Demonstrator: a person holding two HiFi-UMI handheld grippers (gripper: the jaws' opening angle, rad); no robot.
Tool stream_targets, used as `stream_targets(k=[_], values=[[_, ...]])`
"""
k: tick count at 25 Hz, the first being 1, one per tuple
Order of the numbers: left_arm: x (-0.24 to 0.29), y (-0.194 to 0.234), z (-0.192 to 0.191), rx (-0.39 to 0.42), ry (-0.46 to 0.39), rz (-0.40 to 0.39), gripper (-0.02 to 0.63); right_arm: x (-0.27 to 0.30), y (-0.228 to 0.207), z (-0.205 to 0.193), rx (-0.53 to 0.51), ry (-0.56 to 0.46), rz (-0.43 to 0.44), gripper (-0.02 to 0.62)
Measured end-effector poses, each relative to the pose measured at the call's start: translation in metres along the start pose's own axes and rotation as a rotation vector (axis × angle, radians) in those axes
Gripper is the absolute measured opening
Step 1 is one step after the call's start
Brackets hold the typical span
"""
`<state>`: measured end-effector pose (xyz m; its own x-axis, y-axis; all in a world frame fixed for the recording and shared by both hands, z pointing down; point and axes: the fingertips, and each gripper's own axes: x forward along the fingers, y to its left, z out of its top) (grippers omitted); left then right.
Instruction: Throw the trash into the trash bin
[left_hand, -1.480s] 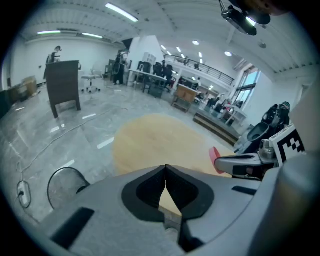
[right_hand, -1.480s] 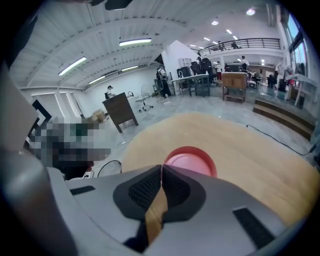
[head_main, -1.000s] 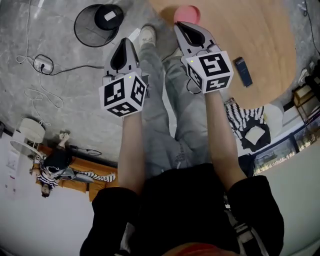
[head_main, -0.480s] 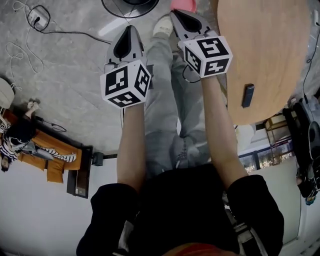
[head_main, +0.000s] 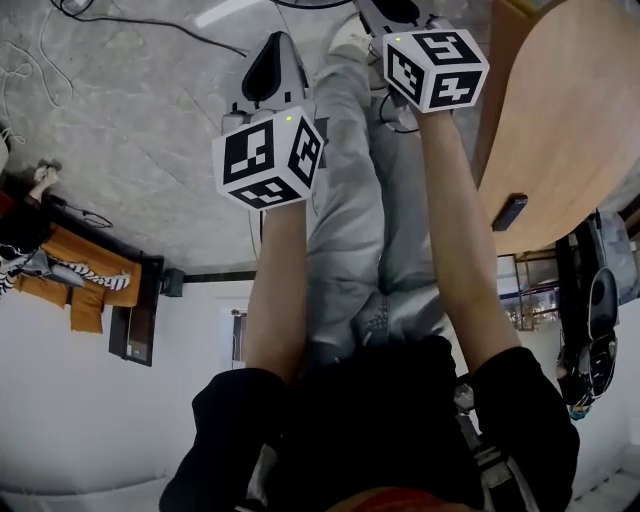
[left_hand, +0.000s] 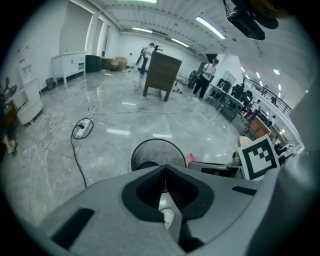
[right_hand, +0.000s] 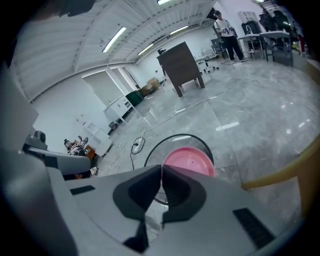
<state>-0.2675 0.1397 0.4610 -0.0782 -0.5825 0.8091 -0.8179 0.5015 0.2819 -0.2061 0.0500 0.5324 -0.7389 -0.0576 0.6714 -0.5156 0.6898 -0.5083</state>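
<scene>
Head view, against a second ago: the black trash bin (left_hand: 150, 150) has slid from the upper left to the top edge, and the pink trash has left this view. The left gripper (head_main: 278, 40) has its fingers closed, tip against tip, just before the bin. The right gripper (head_main: 392, 8) grips the rim of a pink round piece (right_hand: 187, 160). Only the right gripper view shows this piece, over the bin's opening. The wooden worktop (head_main: 560, 110) lies right of the bin.

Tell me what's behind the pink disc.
The rim of the wire bin shows around the pink disc, on the floor. The disc and right gripper cover most of the bin's inside.
</scene>
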Motion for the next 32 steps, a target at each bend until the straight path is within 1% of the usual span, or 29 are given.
stream_targets(k=[3,7,10,13,17,19,21,23,26,29,32], values=[[0.007,0.012,-0.01,-0.05,0.009,0.019,0.009,0.018,0.003,-0.008,0.01,0.016,0.021,0.014],[0.022,0.017,-0.014,-0.072,0.016,0.014,0.009,0.038,0.003,-0.011,-0.01,0.023,0.026,0.015],[0.025,0.018,-0.01,-0.061,0.014,0.011,0.009,0.039,0.004,-0.009,-0.01,0.016,0.013,0.017],[0.026,0.014,-0.005,-0.048,0.017,0.011,0.009,0.026,0.002,-0.008,0.005,0.01,0.01,0.017],[0.023,-0.003,0.006,-0.014,0.023,-0.009,0.009,-0.004,-0.007,-0.004,0.07,-0.019,0.004,0.021],[0.022,-0.015,0.012,0.014,0.024,-0.029,0.009,-0.02,-0.012,-0.002,0.112,-0.044,-0.009,0.02],[0.021,-0.03,0.02,0.059,0.027,-0.064,0.009,-0.04,-0.017,0.003,0.15,-0.088,-0.033,0.02],[0.019,-0.049,0.027,0.113,0.033,-0.104,0.009,-0.067,-0.021,0.008,0.194,-0.142,-0.053,0.019],[0.012,-0.076,0.037,0.173,0.04,-0.137,0.009,-0.112,-0.026,0.015,0.244,-0.211,-0.08,0.018],[0.006,-0.112,0.039,0.25,0.051,-0.186,0.009,-0.163,-0.035,0.015,0.277,-0.28,-0.127,0.017],[-0.002,-0.16,0.034,0.341,0.07,-0.261,0.009,-0.217,-0.043,0.012,0.314,-0.364,-0.188,0.015]])
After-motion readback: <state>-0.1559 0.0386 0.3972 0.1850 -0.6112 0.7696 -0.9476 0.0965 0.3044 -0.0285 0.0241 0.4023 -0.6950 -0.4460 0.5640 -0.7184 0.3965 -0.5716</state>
